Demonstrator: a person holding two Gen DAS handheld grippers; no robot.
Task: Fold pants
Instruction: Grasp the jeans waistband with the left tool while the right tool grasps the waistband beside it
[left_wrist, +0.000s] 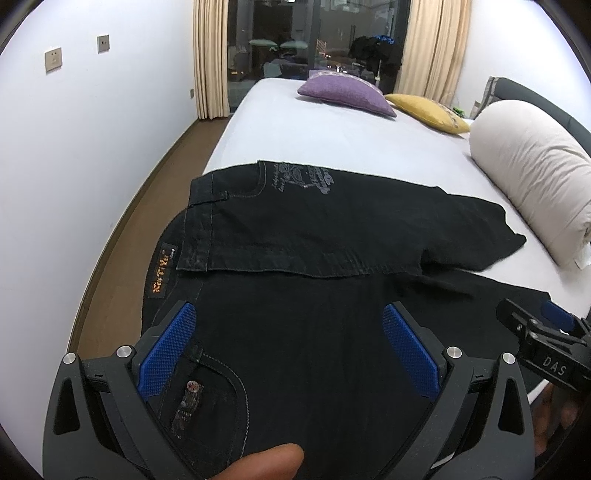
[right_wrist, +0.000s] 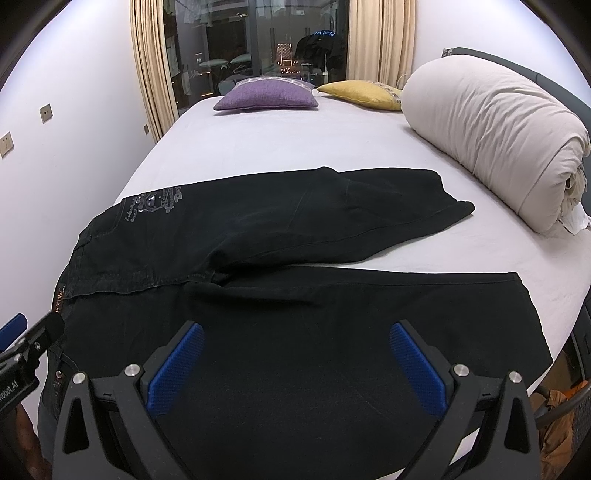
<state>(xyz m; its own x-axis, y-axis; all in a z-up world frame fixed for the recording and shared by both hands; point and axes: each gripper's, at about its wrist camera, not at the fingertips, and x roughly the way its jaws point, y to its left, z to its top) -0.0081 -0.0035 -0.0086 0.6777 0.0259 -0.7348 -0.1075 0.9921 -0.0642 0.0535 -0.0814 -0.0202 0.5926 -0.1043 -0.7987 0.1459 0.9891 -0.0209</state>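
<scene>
Black pants (left_wrist: 303, 236) lie spread on the white bed (left_wrist: 314, 136), waistband to the left, both legs running right. They also show in the right wrist view (right_wrist: 295, 229). My left gripper (left_wrist: 290, 332) is open and empty, just above the near waist and pocket area. My right gripper (right_wrist: 295, 350) is open and empty above the near leg. The right gripper shows at the right edge of the left wrist view (left_wrist: 543, 332). The left gripper shows at the left edge of the right wrist view (right_wrist: 22, 343).
A rolled cream duvet (right_wrist: 495, 133) lies along the right side of the bed. A purple cushion (right_wrist: 267, 96) and a yellow cushion (right_wrist: 360, 94) lie at the far end. A white wall (left_wrist: 92, 129) and brown floor strip (left_wrist: 122, 236) run along the left.
</scene>
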